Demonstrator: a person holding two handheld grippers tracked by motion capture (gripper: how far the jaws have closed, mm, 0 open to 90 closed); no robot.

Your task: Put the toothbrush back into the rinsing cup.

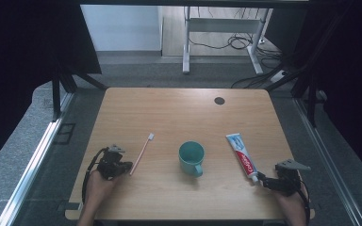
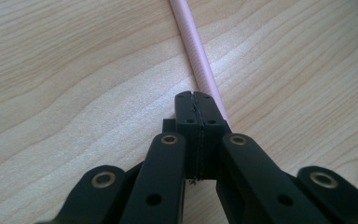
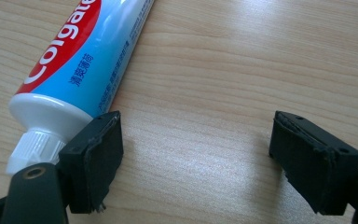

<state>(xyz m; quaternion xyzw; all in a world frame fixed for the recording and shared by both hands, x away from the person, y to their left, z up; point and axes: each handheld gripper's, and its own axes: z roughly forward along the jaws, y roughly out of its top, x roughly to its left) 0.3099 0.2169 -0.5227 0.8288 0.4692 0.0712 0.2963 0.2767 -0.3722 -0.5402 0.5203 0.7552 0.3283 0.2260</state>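
1. Leftmost, we see the left claw (image 1: pixel 126 165) low on the desk (image 1: pixel 179 108), held in a hand (image 1: pixel 96 188) that comes in from the bottom edge of the high view.
2. Its 2 jaws are pressed together with nothing between them; in the left gripper view their closed tips sit just beside the near end of the pink toothbrush (image 2: pixel 198 60), whose handle runs away past their right side. We cannot tell whether the tips touch it.
3. Next, in the high view, the toothbrush (image 1: pixel 142 153) lies flat on the desk, slanting up and to the right, with its white head at the far end.
4. At the middle stands 1 teal mug (image 1: pixel 191 157), upright, its handle turned toward the person, well apart from the toothbrush and from the tube.
5. Further right lies the toothpaste tube (image 1: pixel 242 155), flat on the wood, its white cap pointing toward the person and its crimped end toward the far side.
6. At the far right, the right claw (image 1: pixel 262 179) is spread wide and holds nothing.
7. Seen from the right gripper view, its left pad (image 3: pixel 98 154) is close against the cap end of the toothpaste tube (image 3: pixel 81 51), the other pad (image 3: pixel 312 158) stands well apart over bare wood, and the tube lies outside the gap.
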